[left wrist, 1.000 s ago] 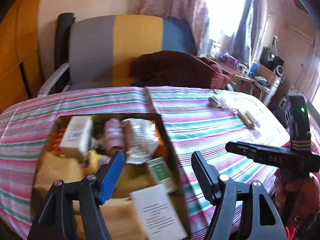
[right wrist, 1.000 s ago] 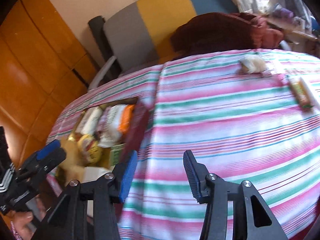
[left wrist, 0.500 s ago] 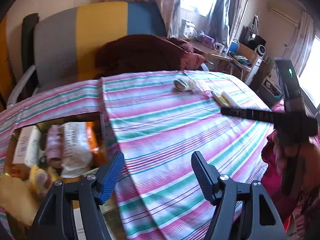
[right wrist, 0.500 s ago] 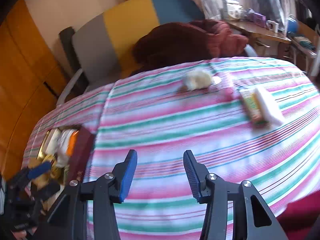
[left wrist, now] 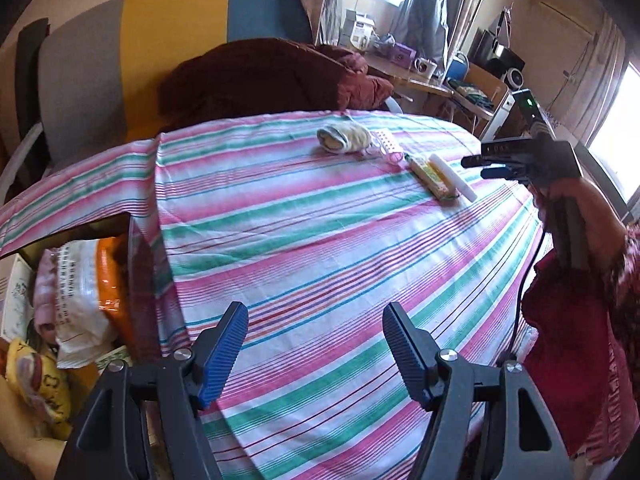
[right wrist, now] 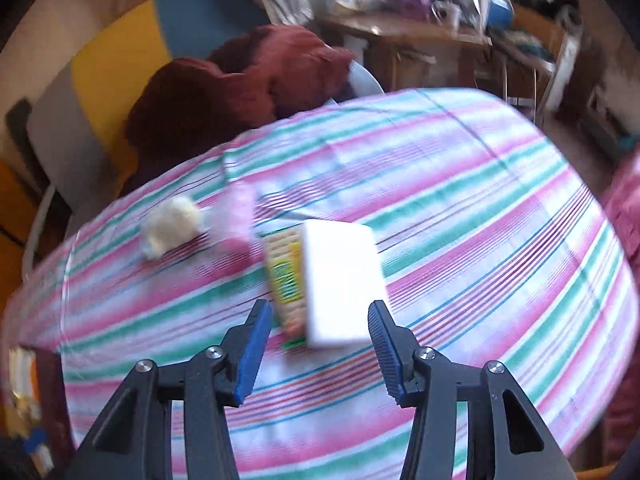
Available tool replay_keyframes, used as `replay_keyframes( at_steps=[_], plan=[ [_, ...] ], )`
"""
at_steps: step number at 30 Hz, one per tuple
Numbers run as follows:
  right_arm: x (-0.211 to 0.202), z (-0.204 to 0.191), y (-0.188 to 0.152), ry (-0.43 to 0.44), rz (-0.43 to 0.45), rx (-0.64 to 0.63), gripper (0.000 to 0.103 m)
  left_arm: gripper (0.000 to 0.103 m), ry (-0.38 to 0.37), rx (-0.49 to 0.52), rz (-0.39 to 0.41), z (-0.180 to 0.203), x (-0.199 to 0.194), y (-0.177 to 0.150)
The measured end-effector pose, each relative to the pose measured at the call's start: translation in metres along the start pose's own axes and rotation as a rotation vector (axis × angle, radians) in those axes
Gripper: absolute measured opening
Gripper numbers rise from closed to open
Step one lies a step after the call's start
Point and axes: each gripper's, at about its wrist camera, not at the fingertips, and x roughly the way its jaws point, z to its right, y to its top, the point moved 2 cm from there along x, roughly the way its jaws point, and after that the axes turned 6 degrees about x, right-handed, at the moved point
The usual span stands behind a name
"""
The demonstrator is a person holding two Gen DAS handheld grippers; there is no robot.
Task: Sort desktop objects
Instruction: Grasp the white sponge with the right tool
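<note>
**Right gripper lined up on two things at once**

Right gripper (right wrist: 318,334) hangs over the white block (right wrist: 340,268) lying against the snack pack (right wrist: 286,276) on the striped cloth (right wrist: 460,220); jaws spread, nothing pinched; left gripper (left wrist: 316,350) spread and empty too; risk I see: closing here grabs both, or shoves one aside.

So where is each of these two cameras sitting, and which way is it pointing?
Left wrist: on the left gripper, looking down along its open fingers at the striped tablecloth; the right gripper and the hand holding it show.
Right wrist: on the right gripper, looking over the white block and cracker packet.
Shared: tablecloth, block, packet, the wrapped bundle.
</note>
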Motion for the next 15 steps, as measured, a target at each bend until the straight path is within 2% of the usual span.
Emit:
replay_keyframes(
  at_steps=[7,10,12,13,15],
  plan=[
    [0.035,0.013,0.015,0.081,-0.077,0.063,0.051,0.071,-0.019,0.022,-0.035,0.02,0.022,0.008],
    [0.045,0.012,0.01,0.031,-0.082,0.026,0.052,0.071,-0.029,0.042,-0.046,0.029,0.03,0.013],
    [0.045,0.014,0.009,-0.015,-0.078,-0.003,0.047,0.071,-0.032,0.049,-0.047,0.034,0.035,0.015],
    [0.045,0.017,0.009,-0.019,-0.077,0.003,0.04,0.071,-0.035,0.052,-0.05,0.038,0.04,0.017],
    [0.045,0.023,0.009,-0.006,-0.079,0.032,0.039,0.071,-0.043,0.049,-0.054,0.043,0.047,0.02]
  ],
)
